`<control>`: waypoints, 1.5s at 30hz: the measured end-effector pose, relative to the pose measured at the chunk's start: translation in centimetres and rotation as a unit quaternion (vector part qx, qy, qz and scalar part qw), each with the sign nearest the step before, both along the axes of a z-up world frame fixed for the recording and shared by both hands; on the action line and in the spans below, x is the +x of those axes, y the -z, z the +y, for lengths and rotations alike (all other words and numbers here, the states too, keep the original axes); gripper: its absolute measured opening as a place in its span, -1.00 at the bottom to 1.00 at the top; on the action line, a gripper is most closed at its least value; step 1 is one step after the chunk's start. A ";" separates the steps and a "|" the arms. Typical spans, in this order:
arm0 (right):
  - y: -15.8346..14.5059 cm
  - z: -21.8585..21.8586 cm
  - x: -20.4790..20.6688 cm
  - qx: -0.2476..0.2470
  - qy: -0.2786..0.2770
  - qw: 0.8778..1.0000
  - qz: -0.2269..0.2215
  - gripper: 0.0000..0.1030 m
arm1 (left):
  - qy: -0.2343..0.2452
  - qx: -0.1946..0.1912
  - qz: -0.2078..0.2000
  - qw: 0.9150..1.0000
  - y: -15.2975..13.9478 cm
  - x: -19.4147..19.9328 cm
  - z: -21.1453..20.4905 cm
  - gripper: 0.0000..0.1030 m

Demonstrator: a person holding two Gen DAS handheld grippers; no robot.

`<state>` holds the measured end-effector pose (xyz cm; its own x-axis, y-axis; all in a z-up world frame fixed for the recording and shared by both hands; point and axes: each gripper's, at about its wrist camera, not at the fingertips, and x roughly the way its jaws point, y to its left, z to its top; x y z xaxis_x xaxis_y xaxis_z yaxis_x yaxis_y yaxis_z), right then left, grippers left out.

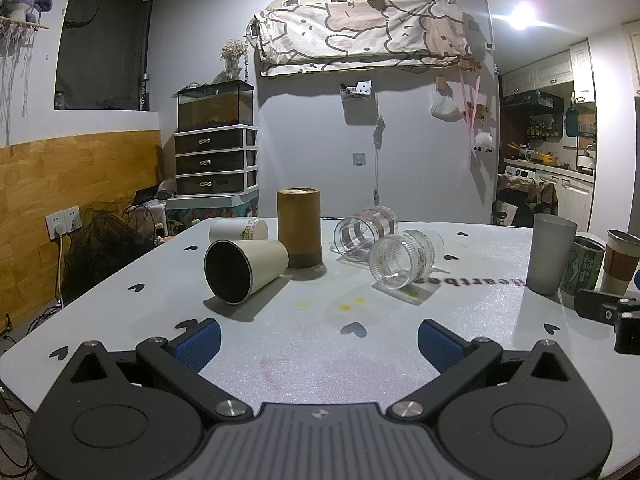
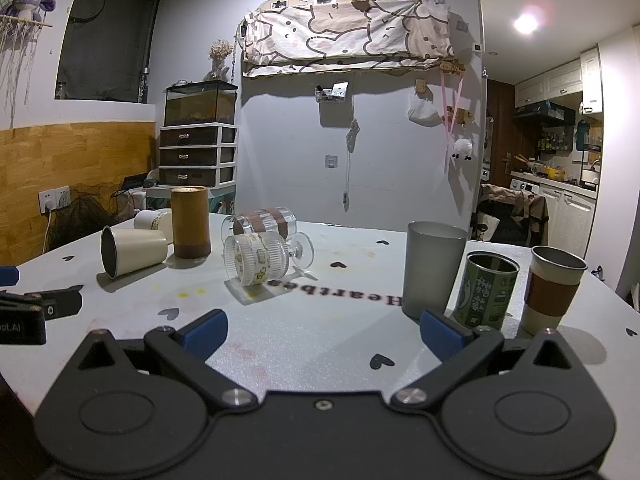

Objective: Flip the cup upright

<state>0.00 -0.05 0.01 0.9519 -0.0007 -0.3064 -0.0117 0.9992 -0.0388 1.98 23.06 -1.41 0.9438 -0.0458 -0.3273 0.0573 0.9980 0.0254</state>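
Ahead, well beyond both open jaws, tipped cream cup [image 1: 246, 270] lies sideways.

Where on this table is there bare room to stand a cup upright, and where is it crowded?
Bare: the near strip of the white heart-print table between both open grippers and the tipped cream paper cup. Crowded: around the upright brown cardboard tube and tipped ribbed clear glass; also beside the frosted grey tumbler.

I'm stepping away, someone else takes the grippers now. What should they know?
Left gripper: open, empty, above the table.
Right gripper: open, empty.
Lying on their sides: near white cup, far white cup, ribbed glass, banded glass.
Standing: brown canister, grey cup, green tin, sleeved cup.
Done: nothing gripped. Left: stand the tipped cups up.
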 end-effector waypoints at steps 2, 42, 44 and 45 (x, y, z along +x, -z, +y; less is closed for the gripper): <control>0.0 0.0 0.0 0.001 0.000 1.000 0.000 1.00 | 0.000 0.000 0.000 1.000 0.5 0.2 -0.5 1.00; 1.0 -0.2 -1.0 0.006 -0.027 1.000 -0.007 1.00 | 0.047 0.184 0.147 0.971 -0.8 26.1 5.6 0.86; 1.2 -0.4 -0.9 0.009 -0.028 1.000 -0.005 1.00 | 0.049 0.179 0.163 0.969 -0.3 26.7 5.8 0.73; 1.3 -0.4 -0.9 0.010 -0.028 1.000 -0.004 1.00 | 0.052 0.176 0.173 0.968 0.0 26.9 5.8 0.68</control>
